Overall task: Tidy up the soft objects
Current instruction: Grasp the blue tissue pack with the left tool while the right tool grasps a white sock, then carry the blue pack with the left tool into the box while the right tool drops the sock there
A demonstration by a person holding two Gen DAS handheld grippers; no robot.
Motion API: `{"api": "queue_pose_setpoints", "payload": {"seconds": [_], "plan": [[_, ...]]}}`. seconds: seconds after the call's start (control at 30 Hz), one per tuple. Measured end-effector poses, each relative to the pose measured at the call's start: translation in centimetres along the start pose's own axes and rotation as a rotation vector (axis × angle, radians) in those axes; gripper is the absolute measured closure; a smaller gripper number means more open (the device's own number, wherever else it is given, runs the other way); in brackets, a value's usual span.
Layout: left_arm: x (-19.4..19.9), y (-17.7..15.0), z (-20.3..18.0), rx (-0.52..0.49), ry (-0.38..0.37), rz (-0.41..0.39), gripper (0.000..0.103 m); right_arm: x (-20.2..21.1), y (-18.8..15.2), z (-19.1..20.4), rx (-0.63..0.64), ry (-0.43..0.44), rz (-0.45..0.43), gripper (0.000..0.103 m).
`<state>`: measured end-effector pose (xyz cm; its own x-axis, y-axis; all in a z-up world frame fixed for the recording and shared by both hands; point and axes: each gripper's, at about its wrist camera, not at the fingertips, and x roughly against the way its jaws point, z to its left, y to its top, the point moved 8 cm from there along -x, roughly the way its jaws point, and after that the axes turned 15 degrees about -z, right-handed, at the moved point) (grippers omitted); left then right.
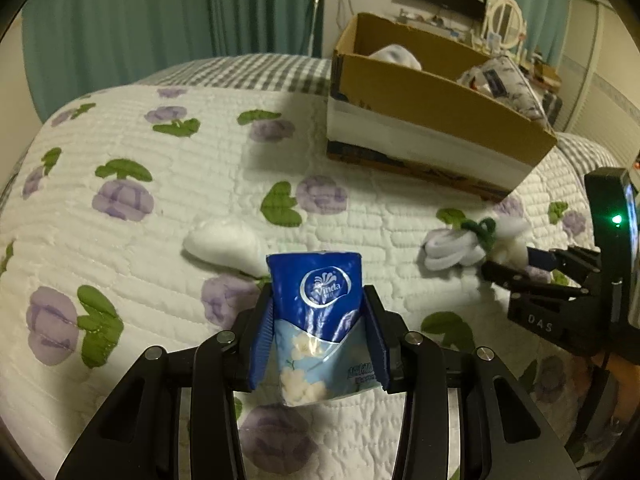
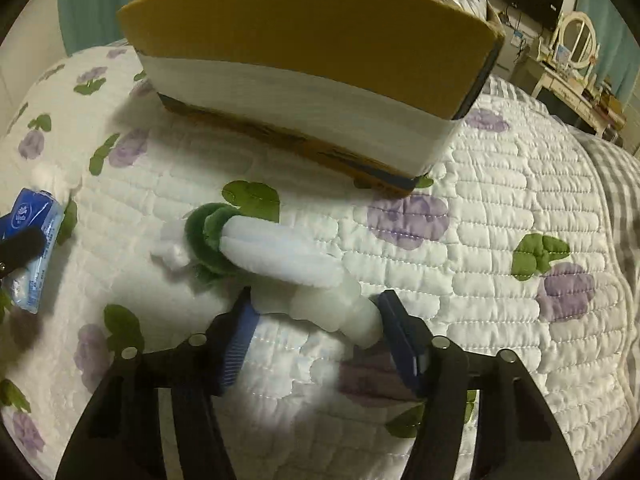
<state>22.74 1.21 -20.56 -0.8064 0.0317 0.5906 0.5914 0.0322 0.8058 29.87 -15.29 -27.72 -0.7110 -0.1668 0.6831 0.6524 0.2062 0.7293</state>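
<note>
My left gripper (image 1: 318, 308) is shut on a blue Vinda tissue pack (image 1: 316, 312) and holds it above the quilt. The pack also shows at the left edge of the right wrist view (image 2: 34, 240). My right gripper (image 2: 316, 308) has its blue pads on either side of the fluffy end of a white plush toy with a green ring (image 2: 280, 256); the toy lies on the quilt. The toy and right gripper also show in the left wrist view (image 1: 464, 246). A white cotton wad (image 1: 222, 242) lies on the quilt ahead of the pack.
An open cardboard box (image 1: 424, 120) stands on the flowered quilt (image 1: 160, 220) at the back right, with white and patterned soft items inside. It looms just beyond the toy in the right wrist view (image 2: 320, 64). Teal curtains, a dresser and a mirror stand behind.
</note>
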Motion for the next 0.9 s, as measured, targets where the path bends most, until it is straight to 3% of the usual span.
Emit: {"api": "queue_pose_setpoints", "payload": {"seconds": [0.1, 0.17, 0.2, 0.63, 0.9], "plan": [[0.1, -0.4, -0.1, -0.003, -0.001, 0.003, 0.063, 0.7, -0.1, 0.3, 0.018, -0.015, -0.008, 0.069], [0.3, -0.6, -0.2, 0.002, -0.006, 0.003, 0.063, 1.7, -0.6, 0.3, 0.003, -0.019, -0.024, 0.090], [0.4, -0.6, -0.2, 0.004, -0.007, 0.000, 0.063, 2.2, -0.9, 0.3, -0.013, -0.012, -0.026, 0.094], [4.1, 0.4, -1.7, 0.002, -0.051, -0.028, 0.063, 10.6, -1.2, 2.0, -0.024, 0.032, -0.111, 0.098], [10.1, 4.5, -4.4, -0.028, -0.099, -0.126, 0.063, 17.6, 1.3, 3.8, 0.014, 0.033, -0.197, 0.097]]}}
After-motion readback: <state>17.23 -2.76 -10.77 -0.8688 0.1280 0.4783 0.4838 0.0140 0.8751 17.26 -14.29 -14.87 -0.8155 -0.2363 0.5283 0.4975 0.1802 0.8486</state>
